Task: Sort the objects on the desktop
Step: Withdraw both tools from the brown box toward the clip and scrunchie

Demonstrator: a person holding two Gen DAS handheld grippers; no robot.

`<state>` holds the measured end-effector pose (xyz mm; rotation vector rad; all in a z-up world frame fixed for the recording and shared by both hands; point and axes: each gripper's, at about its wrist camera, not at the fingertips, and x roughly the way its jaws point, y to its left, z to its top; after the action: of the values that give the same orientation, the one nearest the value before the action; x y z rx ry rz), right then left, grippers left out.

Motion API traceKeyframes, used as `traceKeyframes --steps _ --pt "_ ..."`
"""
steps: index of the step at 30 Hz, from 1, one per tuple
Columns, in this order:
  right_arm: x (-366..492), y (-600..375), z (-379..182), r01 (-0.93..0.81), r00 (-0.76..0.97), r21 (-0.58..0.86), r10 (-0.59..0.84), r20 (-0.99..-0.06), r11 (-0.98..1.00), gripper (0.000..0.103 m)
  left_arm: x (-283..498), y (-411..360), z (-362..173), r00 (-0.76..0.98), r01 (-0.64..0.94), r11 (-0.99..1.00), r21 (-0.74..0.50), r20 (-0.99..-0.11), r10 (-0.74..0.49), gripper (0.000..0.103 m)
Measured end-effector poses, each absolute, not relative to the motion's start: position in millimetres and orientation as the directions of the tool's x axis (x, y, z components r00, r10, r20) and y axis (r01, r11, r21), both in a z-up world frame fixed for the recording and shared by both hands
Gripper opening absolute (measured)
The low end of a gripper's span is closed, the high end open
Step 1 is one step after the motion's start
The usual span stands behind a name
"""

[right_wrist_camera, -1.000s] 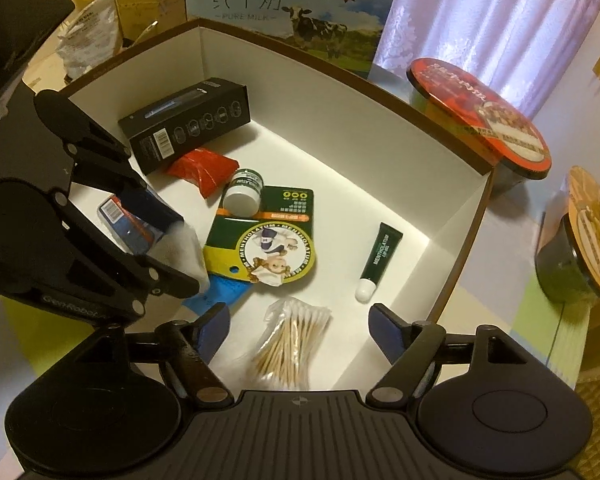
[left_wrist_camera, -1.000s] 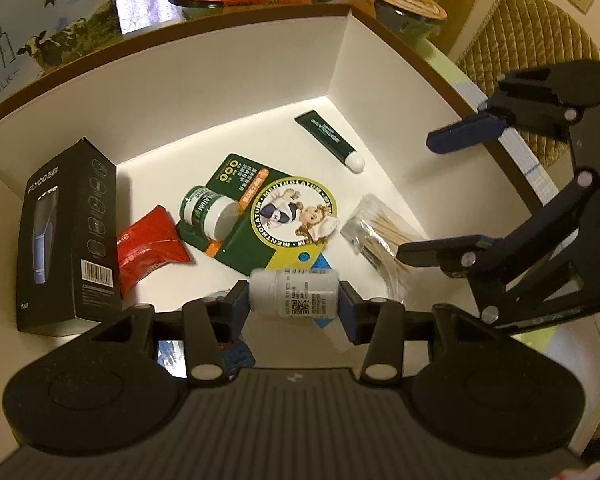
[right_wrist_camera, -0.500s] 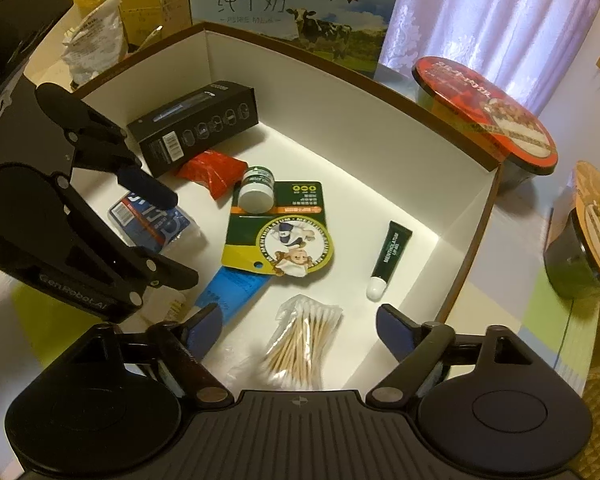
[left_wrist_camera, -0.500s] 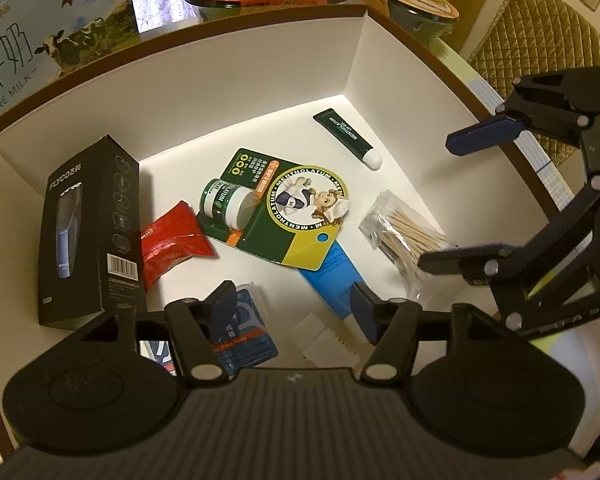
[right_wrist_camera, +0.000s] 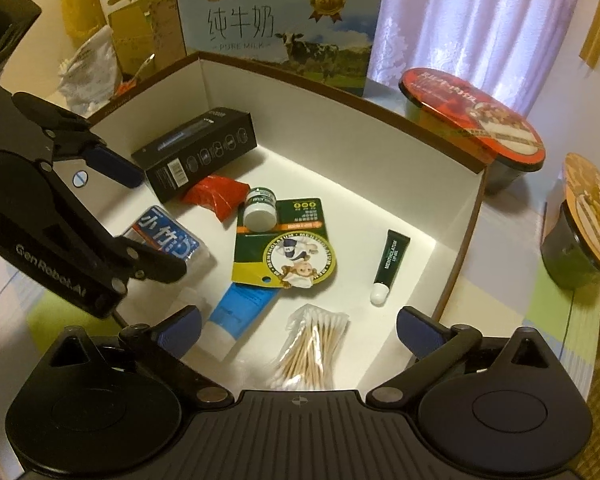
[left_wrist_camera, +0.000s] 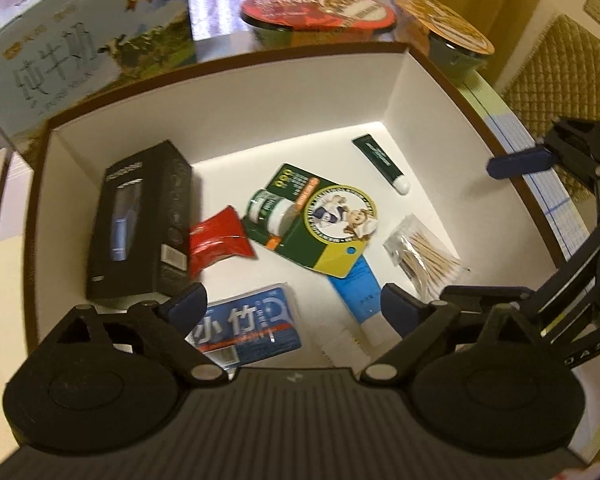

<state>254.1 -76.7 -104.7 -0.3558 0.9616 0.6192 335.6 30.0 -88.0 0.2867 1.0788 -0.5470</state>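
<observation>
A white box with a brown rim (left_wrist_camera: 260,96) (right_wrist_camera: 340,120) holds the sorted items: a black razor carton (left_wrist_camera: 140,220) (right_wrist_camera: 198,158), a red packet (left_wrist_camera: 216,240), a green Mentholatum card with a small jar (left_wrist_camera: 312,220) (right_wrist_camera: 284,248), a green lip tube (left_wrist_camera: 380,164) (right_wrist_camera: 390,264), a bag of cotton swabs (left_wrist_camera: 424,252) (right_wrist_camera: 312,352), a blue tube (left_wrist_camera: 360,296) (right_wrist_camera: 236,312), a blue floss pack (left_wrist_camera: 248,328) (right_wrist_camera: 166,238) and a white bottle (left_wrist_camera: 342,346). My left gripper (left_wrist_camera: 290,308) is open and empty above the box's near side. My right gripper (right_wrist_camera: 298,326) is open and empty over the swabs.
A milk carton box (right_wrist_camera: 280,28) stands behind the white box. Two lidded noodle bowls, a red one (right_wrist_camera: 472,116) and an orange one (right_wrist_camera: 588,216), sit to its right. Bags and cartons (right_wrist_camera: 112,40) are at the back left. A quilted chair (left_wrist_camera: 568,76) is beyond the table.
My left gripper opened and dropped the white bottle into the box, then rose and drew back. My right gripper also lifted back, still open.
</observation>
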Motion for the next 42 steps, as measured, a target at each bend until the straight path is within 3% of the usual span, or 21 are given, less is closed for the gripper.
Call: traceKeyframes --steps 21,42 --pt "223.3 -96.4 -70.3 -0.538 0.508 0.048 0.369 -0.779 0.842 0.101 302.9 52.9 -45.1 0.501 0.432 0.898 0.083 -0.85 -0.163 0.097" --pt "168.2 -107.9 -40.2 -0.507 0.57 0.092 0.414 -0.71 0.857 0.101 241.4 64.0 -10.1 0.581 0.404 0.911 0.08 -0.792 -0.189 0.097"
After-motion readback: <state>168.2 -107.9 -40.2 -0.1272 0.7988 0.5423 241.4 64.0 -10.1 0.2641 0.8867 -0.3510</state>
